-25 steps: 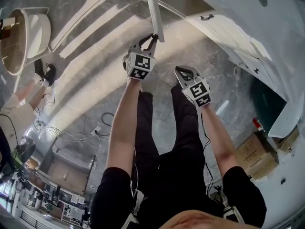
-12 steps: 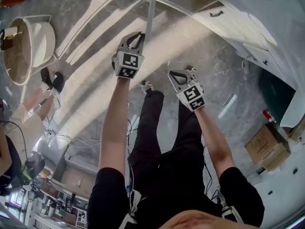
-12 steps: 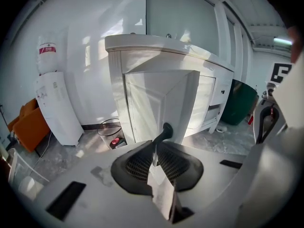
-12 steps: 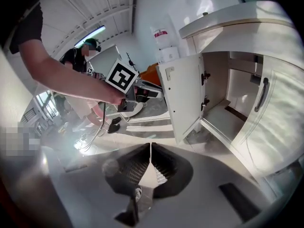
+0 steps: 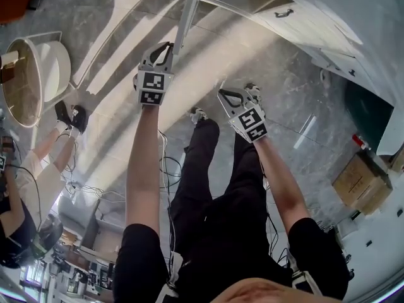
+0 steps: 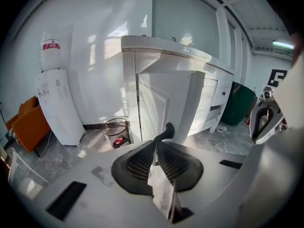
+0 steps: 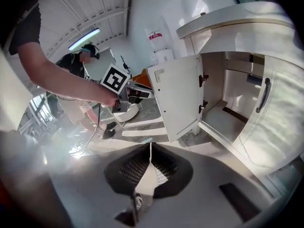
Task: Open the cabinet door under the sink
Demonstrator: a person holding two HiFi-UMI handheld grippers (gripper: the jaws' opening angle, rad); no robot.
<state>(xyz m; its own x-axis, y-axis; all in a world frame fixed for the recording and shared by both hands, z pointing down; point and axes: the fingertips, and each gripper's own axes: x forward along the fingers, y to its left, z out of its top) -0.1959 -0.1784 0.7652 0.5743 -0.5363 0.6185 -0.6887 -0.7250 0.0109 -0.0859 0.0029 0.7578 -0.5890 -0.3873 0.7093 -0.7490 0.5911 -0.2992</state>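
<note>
One cabinet door [image 7: 178, 99] under the sink [image 7: 237, 18] stands wide open, right in front of the left hand-held gripper [image 5: 165, 47], which is pinched tight on its black handle [image 6: 166, 129]. Off to that gripper's right, the right hand-held gripper [image 5: 228, 96] is squeezed closed on nothing.

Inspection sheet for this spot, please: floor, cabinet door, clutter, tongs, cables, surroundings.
Surface: grey marble floor with sunlit stripes.
Job's things: cabinet door stands open; black handle on it; neighbouring door closed.
Clutter: cardboard box; wire bin beside the cabinet.
Tongs: left tongs shut on the handle; right tongs shut, empty, clear of the door.
Cables: loose cables on the floor by the person's legs.
Surroundings: water dispenser; another person at left.
</note>
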